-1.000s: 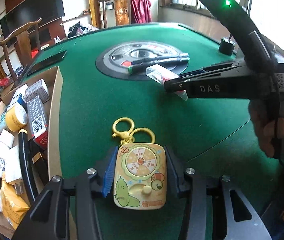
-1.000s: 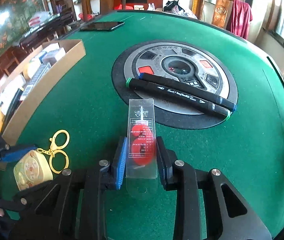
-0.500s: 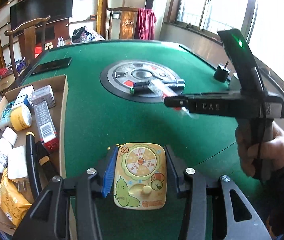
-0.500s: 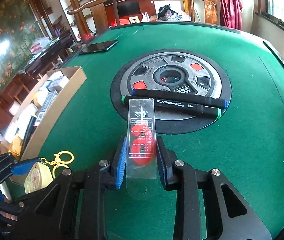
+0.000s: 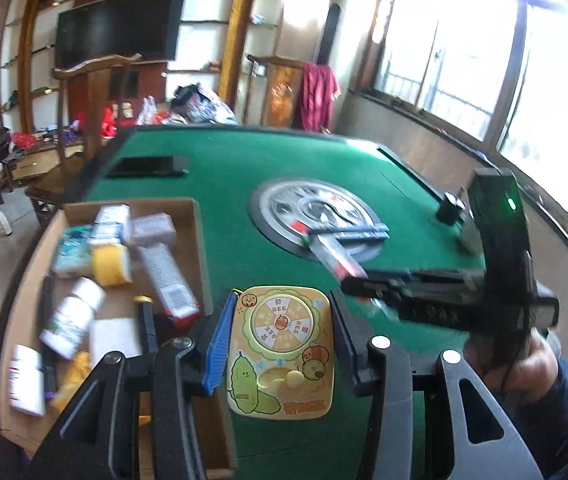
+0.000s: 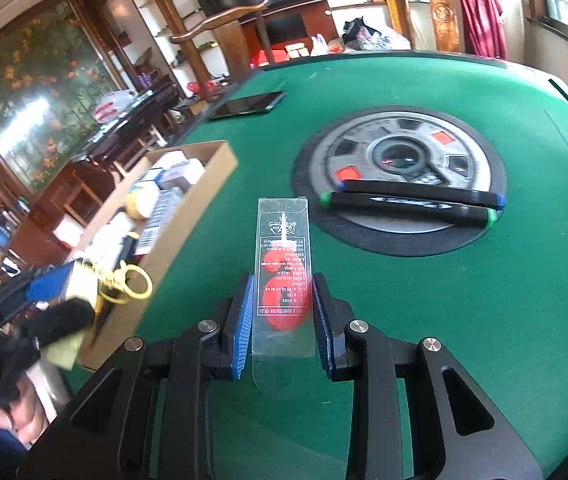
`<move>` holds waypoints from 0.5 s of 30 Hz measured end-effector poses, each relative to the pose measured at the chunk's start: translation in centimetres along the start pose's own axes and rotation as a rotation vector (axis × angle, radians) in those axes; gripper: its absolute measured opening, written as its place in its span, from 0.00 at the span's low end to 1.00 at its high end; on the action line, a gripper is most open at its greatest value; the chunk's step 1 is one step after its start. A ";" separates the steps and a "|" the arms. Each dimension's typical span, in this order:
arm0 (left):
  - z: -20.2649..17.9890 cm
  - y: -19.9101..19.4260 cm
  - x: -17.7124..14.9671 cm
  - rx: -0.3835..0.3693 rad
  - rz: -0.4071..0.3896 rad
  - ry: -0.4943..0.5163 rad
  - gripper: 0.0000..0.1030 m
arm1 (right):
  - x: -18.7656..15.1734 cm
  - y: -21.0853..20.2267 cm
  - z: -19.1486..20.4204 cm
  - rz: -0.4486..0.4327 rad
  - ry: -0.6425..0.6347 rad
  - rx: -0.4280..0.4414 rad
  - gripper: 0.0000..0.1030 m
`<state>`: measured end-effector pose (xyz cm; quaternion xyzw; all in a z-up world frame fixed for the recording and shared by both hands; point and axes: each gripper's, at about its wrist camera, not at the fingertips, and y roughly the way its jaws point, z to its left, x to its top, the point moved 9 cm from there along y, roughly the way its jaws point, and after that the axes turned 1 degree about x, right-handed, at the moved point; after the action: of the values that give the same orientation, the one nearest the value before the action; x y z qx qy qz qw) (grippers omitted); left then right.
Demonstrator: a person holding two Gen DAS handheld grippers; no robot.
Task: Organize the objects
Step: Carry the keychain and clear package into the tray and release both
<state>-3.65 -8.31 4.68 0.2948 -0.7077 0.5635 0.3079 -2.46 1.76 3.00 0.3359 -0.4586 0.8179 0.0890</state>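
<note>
Keychain toy [image 5: 282, 350] clamped in left claw [image 5: 280, 344], clear packet [image 6: 282, 276] gripped by right claw [image 6: 282, 312]

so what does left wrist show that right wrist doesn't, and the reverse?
Left wrist only: the face of the yellow cartoon keychain toy clamped in the left gripper, white bottles in the cardboard box, the windows.
Right wrist only: the printed label on the clear packet clamped in the right gripper, the toy's gold clasp, a floral painting.
Both: green table, two markers, phone.
</note>
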 end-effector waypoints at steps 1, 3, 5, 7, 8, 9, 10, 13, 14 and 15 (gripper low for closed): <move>0.6 -0.4 0.2 0.010 -0.008 -0.007 0.44 | 0.0 0.0 0.6 0.000 -0.006 0.012 0.27; 2.4 -1.3 0.8 0.038 -0.028 -0.027 0.44 | 0.0 0.1 2.4 -0.003 -0.026 0.036 0.27; 4.5 -2.2 1.3 0.071 -0.045 -0.048 0.44 | -0.1 0.1 4.1 -0.002 -0.044 0.062 0.27; 6.3 -2.8 1.6 0.098 -0.059 -0.074 0.44 | -0.1 0.1 5.9 0.003 -0.069 0.086 0.27; 7.5 -3.1 1.8 0.113 -0.065 -0.090 0.44 | -0.2 0.2 6.7 0.005 -0.080 0.095 0.27; 8.4 -3.3 2.0 0.123 -0.069 -0.102 0.44 | -0.3 0.3 7.6 0.010 -0.091 0.106 0.27; 9.4 -3.3 2.1 0.133 -0.070 -0.115 0.44 | -0.5 0.5 8.6 0.020 -0.103 0.122 0.27; 12.3 -2.9 2.2 0.165 -0.056 -0.155 0.44 | -1.3 1.3 11.3 0.051 -0.139 0.152 0.27; 13.3 -2.6 2.1 0.175 -0.047 -0.164 0.44 | -1.5 1.5 12.0 0.059 -0.152 0.157 0.27; 14.0 -2.3 2.0 0.189 -0.039 -0.175 0.44 | -1.8 1.8 12.8 0.067 -0.165 0.162 0.27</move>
<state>-4.57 -22.64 5.19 0.3843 -0.6696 0.5937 0.2269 4.08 -9.32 5.15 0.3925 -0.4076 0.8245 -0.0041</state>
